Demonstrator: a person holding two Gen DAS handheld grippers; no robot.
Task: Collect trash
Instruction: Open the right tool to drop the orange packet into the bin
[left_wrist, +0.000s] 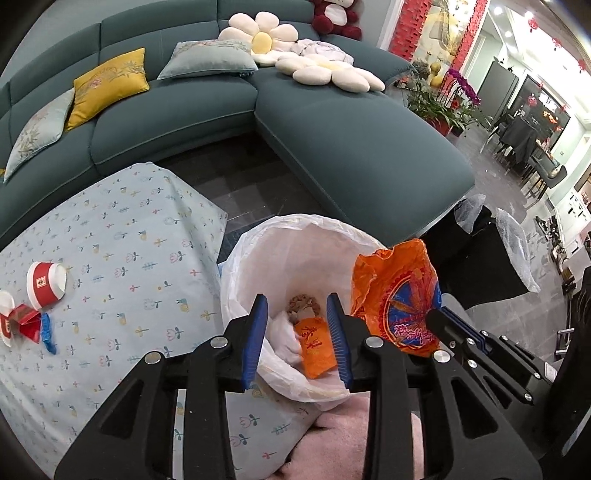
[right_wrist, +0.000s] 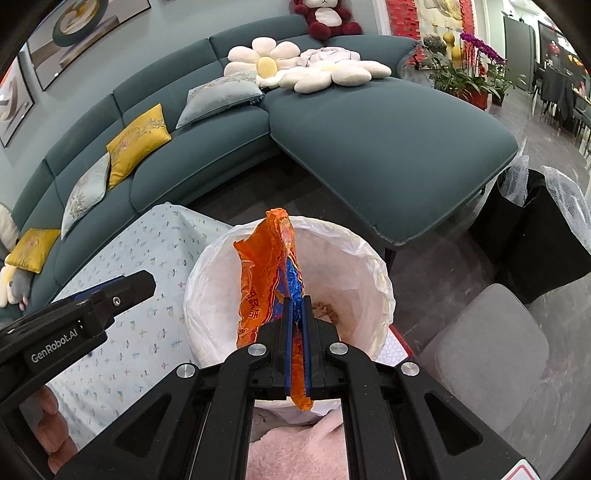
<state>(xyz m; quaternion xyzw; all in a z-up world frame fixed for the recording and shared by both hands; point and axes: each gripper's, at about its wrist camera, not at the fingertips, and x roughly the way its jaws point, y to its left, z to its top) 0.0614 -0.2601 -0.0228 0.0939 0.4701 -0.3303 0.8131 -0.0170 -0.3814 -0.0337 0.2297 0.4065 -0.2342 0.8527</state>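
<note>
A white-lined trash bin (left_wrist: 258, 251) stands beside the table, also in the right wrist view (right_wrist: 373, 266). Inside lie an orange packet (left_wrist: 317, 350), white paper and crumbs. My left gripper (left_wrist: 297, 310) is open and empty over the bin's near rim. My right gripper (right_wrist: 296, 304) is shut on an orange and blue snack wrapper (right_wrist: 266, 280), held over the bin; it also shows in the left wrist view (left_wrist: 395, 295). On the table lie a red and white paper cup (left_wrist: 46, 284), a red carton (left_wrist: 27, 321) and a blue wrapper (left_wrist: 48, 334).
The table carries a light blue floral cloth (left_wrist: 122, 240). A teal sectional sofa (left_wrist: 332, 147) with cushions stands behind. A black bag with bubble wrap (left_wrist: 491, 254) sits on the floor to the right. A grey stool (right_wrist: 491, 354) is near right.
</note>
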